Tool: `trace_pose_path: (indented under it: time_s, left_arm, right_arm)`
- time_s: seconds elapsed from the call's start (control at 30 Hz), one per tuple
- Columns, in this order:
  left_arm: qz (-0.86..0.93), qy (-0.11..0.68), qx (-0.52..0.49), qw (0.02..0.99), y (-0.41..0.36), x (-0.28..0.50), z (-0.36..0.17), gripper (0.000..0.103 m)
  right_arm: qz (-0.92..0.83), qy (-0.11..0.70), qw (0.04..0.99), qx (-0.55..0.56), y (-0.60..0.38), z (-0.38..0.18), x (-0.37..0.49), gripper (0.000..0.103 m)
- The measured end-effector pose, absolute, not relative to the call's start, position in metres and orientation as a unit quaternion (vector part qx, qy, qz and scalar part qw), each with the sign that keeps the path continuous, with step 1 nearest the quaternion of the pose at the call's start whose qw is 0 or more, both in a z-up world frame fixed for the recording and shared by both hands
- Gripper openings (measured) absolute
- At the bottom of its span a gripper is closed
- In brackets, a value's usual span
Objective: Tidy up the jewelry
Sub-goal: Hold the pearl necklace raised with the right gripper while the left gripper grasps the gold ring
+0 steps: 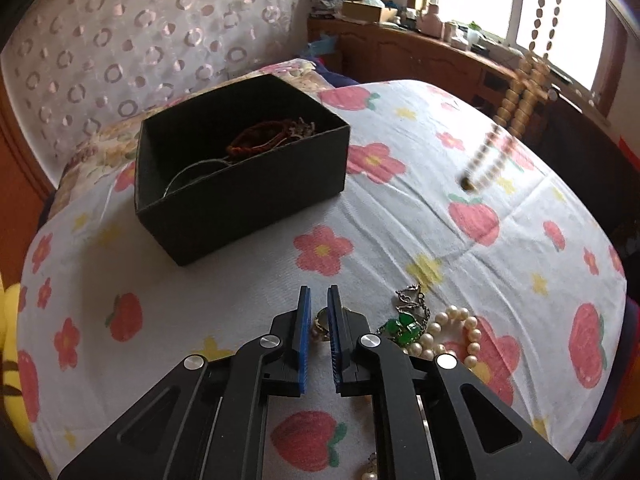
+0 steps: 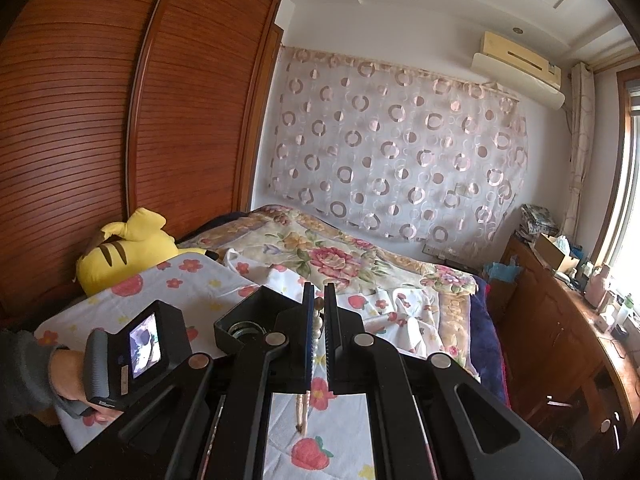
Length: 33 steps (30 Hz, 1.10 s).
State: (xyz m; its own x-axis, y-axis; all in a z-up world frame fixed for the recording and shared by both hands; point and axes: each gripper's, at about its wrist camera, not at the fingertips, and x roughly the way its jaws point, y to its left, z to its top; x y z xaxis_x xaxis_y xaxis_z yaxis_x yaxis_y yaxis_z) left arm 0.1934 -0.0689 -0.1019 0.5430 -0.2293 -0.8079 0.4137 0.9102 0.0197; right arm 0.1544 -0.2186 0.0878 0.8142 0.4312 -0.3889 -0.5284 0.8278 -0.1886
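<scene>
Jewelry (image 1: 424,328) lies beside our left gripper (image 1: 319,300), its jaws slightly parted around a ring (image 1: 320,322). Our right gripper (image 2: 319,300) pinches a bead necklace (image 2: 317,322) high above the black box (image 1: 240,168), with bare sheet between.

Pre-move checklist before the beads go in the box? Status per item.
1. Right gripper shut on bead necklace: ok.
2. Necklace lifted off the sheet: ok; strand hangs in the air, right of the box.
3. Black box open with room inside: ok.
4. Necklace over the box: not ok, off to its side.
5. Left gripper away from the box: ok, low by the pearls.
6. Left gripper holding anything: cannot tell.
</scene>
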Motion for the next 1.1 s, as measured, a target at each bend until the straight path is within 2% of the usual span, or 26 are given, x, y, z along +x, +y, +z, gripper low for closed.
trace_pose_path:
  time_s: [0.13,0.2,0.77,0.83,0.87,0.9,1.1]
  left_arm:
    - [-0.196,0.439,0.103,0.871,-0.069,0.188,-0.101,0.006]
    - [-0.201,0.439,0.097,0.87,-0.067,0.185,-0.1,0.0]
    - [-0.203,0.41,0.059,0.887,-0.044,0.171,-0.071,0.0]
    - [-0.211,0.416,0.076,0.881,-0.049,0.163,-0.077,0.013]
    - [-0.211,0.417,0.085,0.88,-0.05,0.159,-0.08,0.033]
    - [-0.211,0.417,0.093,0.879,-0.05,0.156,-0.084,0.037]
    - [-0.207,0.437,0.108,0.869,-0.047,0.161,-0.102,0.035]
  right_arm:
    - [0.255,0.167,0.941,-0.144,-0.218,0.087,0.154,0.006]
    - [0.256,0.166,0.941,-0.144,-0.218,0.087,0.154,0.006]
    - [0.267,0.157,0.939,-0.152,-0.203,0.088,0.15,0.006]
    - [0.267,0.157,0.939,-0.152,-0.203,0.089,0.151,0.006]
    - [0.267,0.158,0.939,-0.152,-0.202,0.089,0.151,0.006]
    - [0.267,0.158,0.939,-0.151,-0.201,0.089,0.151,0.006]
    - [0.268,0.158,0.938,-0.151,-0.201,0.088,0.15,0.006]
